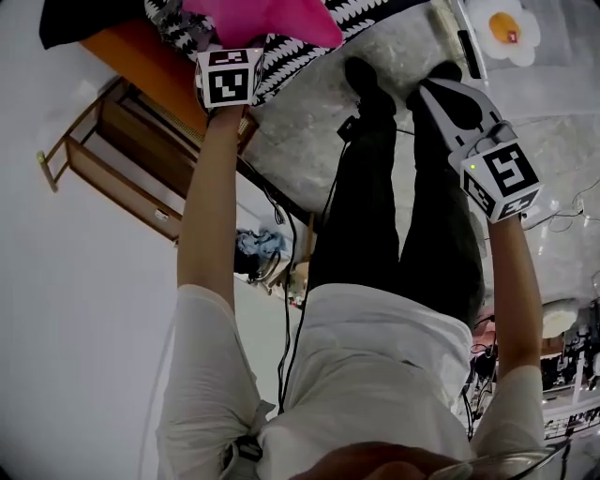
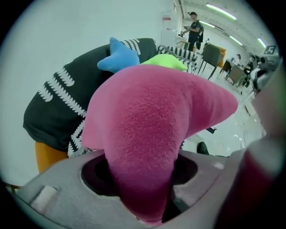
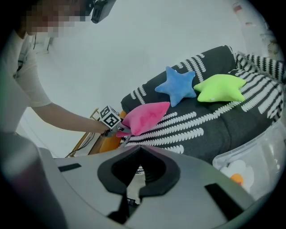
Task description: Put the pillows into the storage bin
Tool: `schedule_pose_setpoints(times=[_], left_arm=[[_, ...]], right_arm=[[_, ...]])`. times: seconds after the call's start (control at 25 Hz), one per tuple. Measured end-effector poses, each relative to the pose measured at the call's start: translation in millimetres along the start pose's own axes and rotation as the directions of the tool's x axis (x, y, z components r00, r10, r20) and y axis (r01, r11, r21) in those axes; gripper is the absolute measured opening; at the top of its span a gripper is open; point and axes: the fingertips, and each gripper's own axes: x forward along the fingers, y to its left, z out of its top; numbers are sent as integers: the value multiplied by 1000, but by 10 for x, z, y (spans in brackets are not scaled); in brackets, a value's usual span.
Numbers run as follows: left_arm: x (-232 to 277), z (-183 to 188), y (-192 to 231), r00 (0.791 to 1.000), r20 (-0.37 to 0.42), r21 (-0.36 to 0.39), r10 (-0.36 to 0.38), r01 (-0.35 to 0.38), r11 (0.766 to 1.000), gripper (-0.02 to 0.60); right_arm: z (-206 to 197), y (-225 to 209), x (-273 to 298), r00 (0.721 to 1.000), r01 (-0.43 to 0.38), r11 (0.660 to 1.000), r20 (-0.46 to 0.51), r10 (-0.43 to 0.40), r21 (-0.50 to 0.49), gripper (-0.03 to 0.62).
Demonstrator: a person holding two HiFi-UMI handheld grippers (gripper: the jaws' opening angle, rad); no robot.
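A pink pillow point(image 1: 267, 19) point(image 2: 152, 129) point(image 3: 145, 117) hangs lifted off the sofa, pinched at one corner by my left gripper point(image 1: 232, 56) point(image 2: 140, 188) point(image 3: 118, 129), which is shut on it. Further back on the sofa lie a blue star pillow point(image 2: 118, 56) point(image 3: 176, 86) and a green pillow point(image 2: 165, 61) point(image 3: 220, 88). The clear storage bin point(image 1: 553, 66) point(image 3: 250, 152) stands on the floor to the right, with a white egg-shaped pillow point(image 1: 506, 28) point(image 3: 234, 172) in it. My right gripper point(image 1: 448, 94) point(image 3: 140, 152) hovers beside the bin, shut and holding nothing.
The sofa wears a black blanket with white leaf print point(image 1: 291, 56) point(image 3: 201, 129) over an orange seat point(image 1: 150, 56). A wooden frame point(image 1: 112, 159) stands at its left end. Cables point(image 1: 281, 216) trail across the floor by the person's legs point(image 1: 375, 206).
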Motion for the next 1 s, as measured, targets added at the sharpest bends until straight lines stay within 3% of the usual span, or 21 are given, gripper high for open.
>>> schedule_pose_setpoints(times=[0.4,0.64,0.8,1.0], left_arm=[[42,901,-1057,993,33,181,-116,109,977,282],[104,1329,-1786,983,18,296,-183,170,940,287],[123,1569,-2375,971,5,397,-238,216,892,287],[148,1837,-3062,956,-33,554,-290,259,791,287]], right_arm=[[-204,-483,-610,996,60,995,64,-65,80,3],[-365,-751,-987,987,105,985,104,-120,135,3],[-422,-950,-1254,979,129,977,133,-153,170,3],[-543,-1182,-1613,959,177,954,178,-222,240,3]])
